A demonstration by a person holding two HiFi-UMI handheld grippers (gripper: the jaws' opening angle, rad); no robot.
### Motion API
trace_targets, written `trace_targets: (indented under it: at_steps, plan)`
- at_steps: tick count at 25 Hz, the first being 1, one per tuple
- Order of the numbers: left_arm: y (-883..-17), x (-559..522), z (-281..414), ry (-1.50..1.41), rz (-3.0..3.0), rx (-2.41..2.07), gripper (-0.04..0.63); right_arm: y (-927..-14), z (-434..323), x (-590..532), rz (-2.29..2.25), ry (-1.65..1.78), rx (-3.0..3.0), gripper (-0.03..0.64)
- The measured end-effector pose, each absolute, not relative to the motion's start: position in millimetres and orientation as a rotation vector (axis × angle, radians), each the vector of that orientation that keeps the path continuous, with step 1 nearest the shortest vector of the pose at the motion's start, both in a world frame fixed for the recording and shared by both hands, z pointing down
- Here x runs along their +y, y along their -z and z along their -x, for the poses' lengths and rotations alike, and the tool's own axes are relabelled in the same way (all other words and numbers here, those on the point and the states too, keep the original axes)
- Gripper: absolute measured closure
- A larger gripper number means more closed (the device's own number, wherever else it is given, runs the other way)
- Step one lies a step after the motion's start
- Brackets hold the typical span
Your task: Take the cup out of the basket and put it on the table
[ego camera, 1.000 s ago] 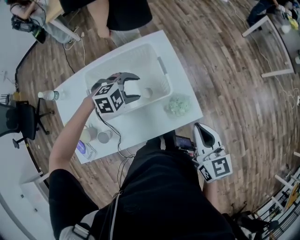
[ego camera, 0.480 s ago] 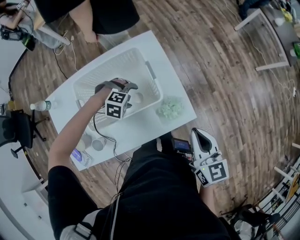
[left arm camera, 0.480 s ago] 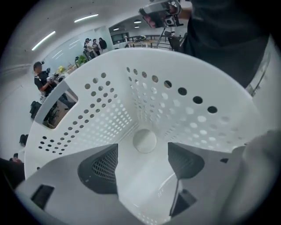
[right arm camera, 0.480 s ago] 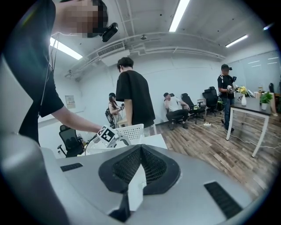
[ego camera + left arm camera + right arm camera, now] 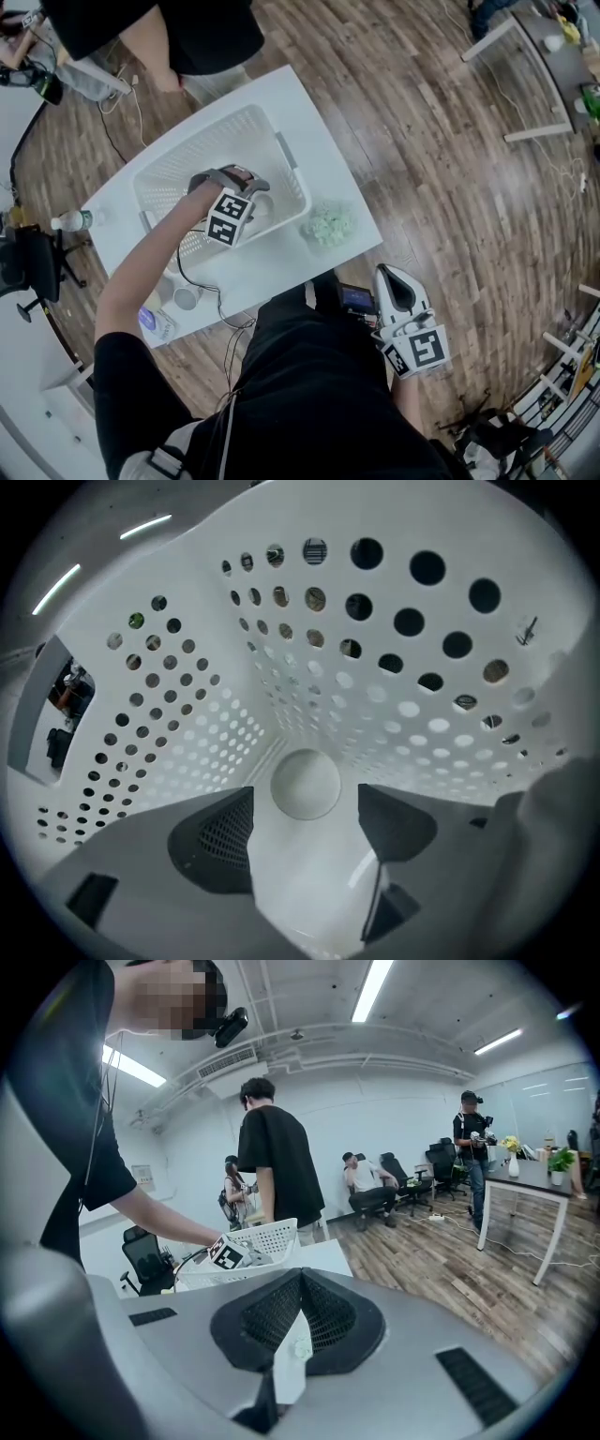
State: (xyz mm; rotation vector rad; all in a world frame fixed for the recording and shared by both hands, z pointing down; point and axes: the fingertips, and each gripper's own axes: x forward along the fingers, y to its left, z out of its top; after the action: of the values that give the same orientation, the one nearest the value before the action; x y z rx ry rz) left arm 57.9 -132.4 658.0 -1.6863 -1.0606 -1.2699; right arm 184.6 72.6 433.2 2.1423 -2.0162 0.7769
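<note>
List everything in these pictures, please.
White perforated plastic basket: one, white, on the table.
White cup: one, white, lying in the basket.
White table: one, white, on the wooden floor.
Crumpled green lump: one, pale green, on the table beside the basket.
Clear bottle: one, clear, table's left corner.
Bystander in black shirt: one, black, at the table's far side.
Left gripper: one, grey, in the basket; jaws have just been opening, cup between them.
Right gripper: one, grey, by the person's hip, shut.
</note>
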Motion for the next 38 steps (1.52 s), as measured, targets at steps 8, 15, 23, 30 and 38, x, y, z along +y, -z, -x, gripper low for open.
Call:
trace_targets:
  at_steps: [8,15,23,30,38]
  plan:
    - [-666,-123,-61,1.16,1.61,-1.141,0.317,-439,-189,80,-2.16,-0.792,-1.99,0.592]
    - [-665,-122,-62,1.136,1.603,-1.154,0.348,-440,-187,80,-2.16,-0.797,-1.98,0.592]
    - [-627,-142,-71,1.127,1.73,-1.003,0.348,-436,-185,75,-2.142,-0.764,-2.028,0.592]
    - [-564,-164,-67,1.127,1.959,-0.774,0.348,-421,-176,59,-2.103,-0.675,-2.139,0.592]
    - [-467,-172,-52,1.003,2.24,-0.458,0.348,-401,-165,31,-2.026,-0.608,-2.327,0.592]
